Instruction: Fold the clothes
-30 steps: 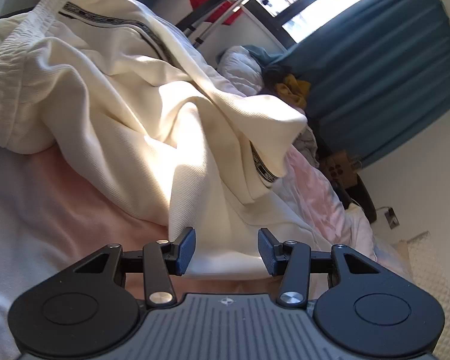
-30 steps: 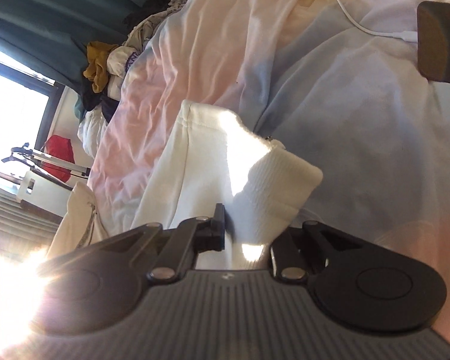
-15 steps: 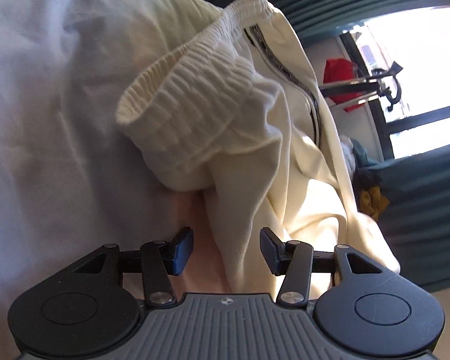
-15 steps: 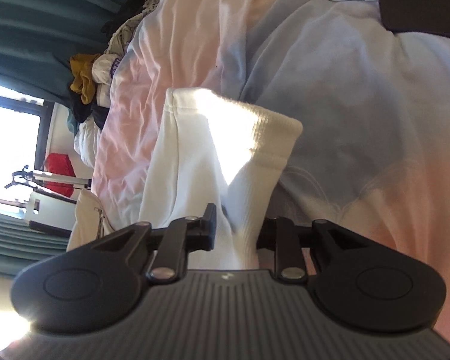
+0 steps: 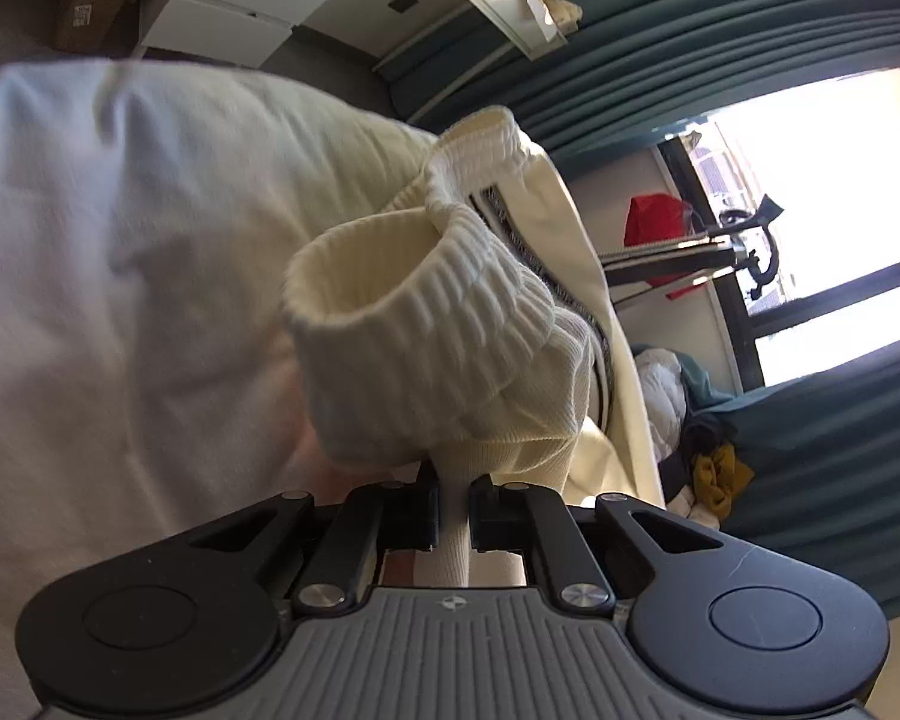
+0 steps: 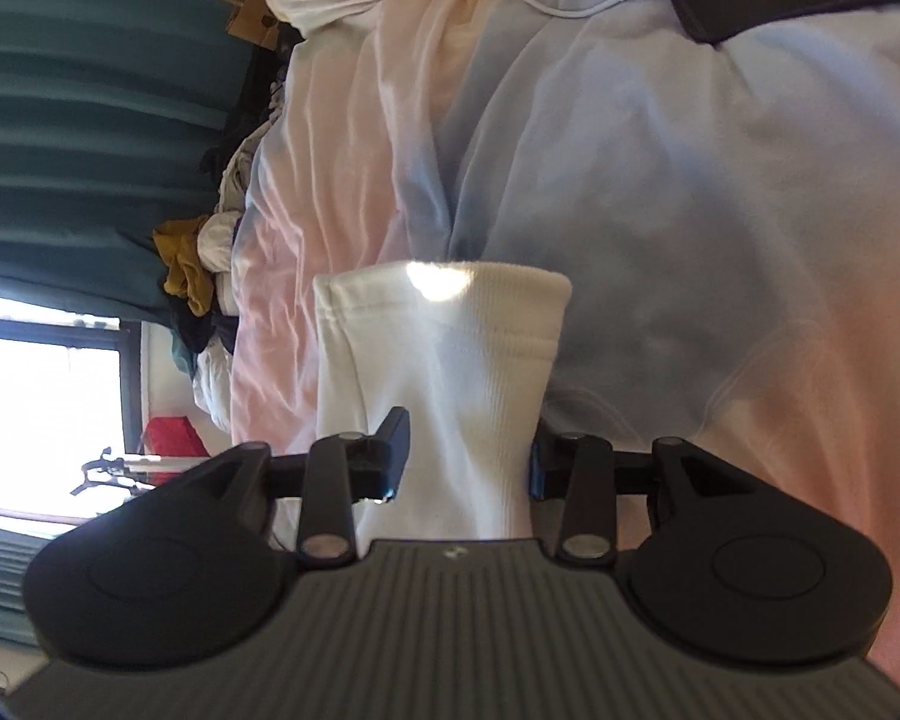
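**Left tool clamps the cream garment as the right one lets go**

Half a second ago the left tool (image 5: 453, 507) stood spread with the fabric just ahead of it; now its jaws have come together on a narrow fold of the cream garment (image 5: 426, 348), just below a ribbed cuff (image 5: 402, 276) whose opening faces the camera. Meanwhile the right tool (image 6: 465, 456), which was pinching the cloth a moment earlier, has released: its jaws stand well apart on either side of the garment's other ribbed end (image 6: 450, 360), which lies between them without being squeezed.

The garment rests on the bed, spread over a pale pink and light blue duvet (image 6: 660, 180). A dark patterned trim (image 5: 600, 354) runs along the cloth beyond the cuff in the left wrist view. A white cable (image 6: 570, 3) crosses the bedding at the far end. Past the bed's edge sits a heap of other clothes (image 6: 192, 264), including a mustard piece, against teal curtains (image 6: 90, 120) beside a bright window (image 5: 822, 192).
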{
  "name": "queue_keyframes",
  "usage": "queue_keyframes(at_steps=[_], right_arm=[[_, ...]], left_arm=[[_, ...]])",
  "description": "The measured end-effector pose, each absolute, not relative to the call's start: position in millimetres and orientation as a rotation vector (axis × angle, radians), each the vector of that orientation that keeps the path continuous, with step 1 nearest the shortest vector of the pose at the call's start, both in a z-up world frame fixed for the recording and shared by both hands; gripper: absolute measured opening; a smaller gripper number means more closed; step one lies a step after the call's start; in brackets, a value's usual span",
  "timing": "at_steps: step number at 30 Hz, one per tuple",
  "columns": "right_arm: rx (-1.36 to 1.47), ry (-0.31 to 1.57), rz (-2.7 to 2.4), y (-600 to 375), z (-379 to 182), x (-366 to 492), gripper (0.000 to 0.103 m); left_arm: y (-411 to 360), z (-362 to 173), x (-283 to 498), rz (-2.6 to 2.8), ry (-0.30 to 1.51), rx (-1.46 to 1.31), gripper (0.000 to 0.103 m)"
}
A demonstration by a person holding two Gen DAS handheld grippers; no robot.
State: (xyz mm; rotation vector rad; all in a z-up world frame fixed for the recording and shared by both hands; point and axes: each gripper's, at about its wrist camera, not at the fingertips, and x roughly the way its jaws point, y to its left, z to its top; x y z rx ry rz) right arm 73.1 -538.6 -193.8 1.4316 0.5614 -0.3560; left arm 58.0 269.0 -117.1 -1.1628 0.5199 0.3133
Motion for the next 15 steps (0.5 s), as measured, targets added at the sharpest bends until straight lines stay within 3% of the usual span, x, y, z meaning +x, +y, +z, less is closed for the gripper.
queue_keyframes(at_steps=[2,5,15], right_arm=[[1.428,0.528,-0.345,-541.6,-191.9,72.2,0.02],[1.399,0.48,-0.322,-545.1,-183.7,71.7,0.01],[1.332,0.223,-0.323,-556.3,-146.3,43.3,0.007]], left_arm=[[280.7,-101.8,45.8,0.342,0.475,-1.173,0.008],[298.8,-75.9,30.2,0.381,0.44,-1.149,0.007],[344.5,-36.8,-13.5,0.385,0.473,-1.178,0.007]])
